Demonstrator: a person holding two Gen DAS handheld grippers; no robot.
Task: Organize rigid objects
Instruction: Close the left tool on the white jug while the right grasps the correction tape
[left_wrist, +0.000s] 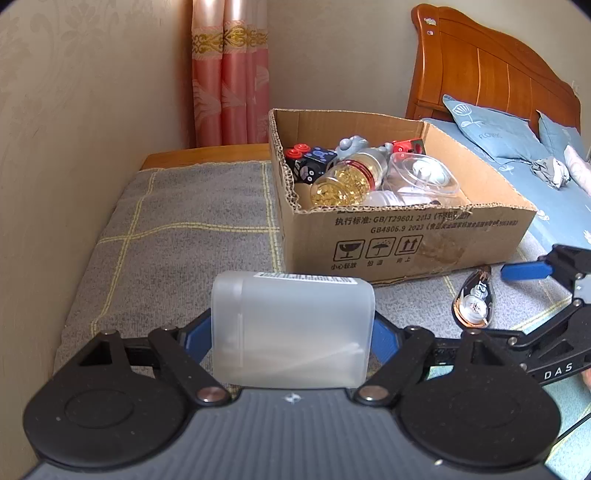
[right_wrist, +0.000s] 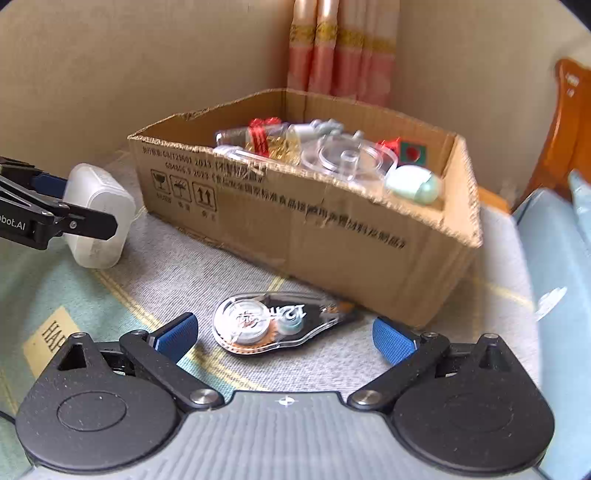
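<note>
With the left gripper (left_wrist: 291, 332) clamped on the frosted plastic case (left_wrist: 291, 328) just before the cardboard box (left_wrist: 413, 236), the right gripper (right_wrist: 286, 334) spreads its jaws, empty, around the correction-tape dispenser (right_wrist: 273, 323) lying on the blanket (right_wrist: 229, 269), so closing on it likely comes next.

Your left gripper (left_wrist: 291, 332) points down at a slant, its blue pads pressed against the two sides of a frosted plastic box (left_wrist: 291, 328), holding it just above the blanket. Your right gripper (right_wrist: 286, 338) tilts down the same way, near the left one on its right; its jaws stand wide apart, the blue fingertips (right_wrist: 393, 341) touching nothing.
</note>
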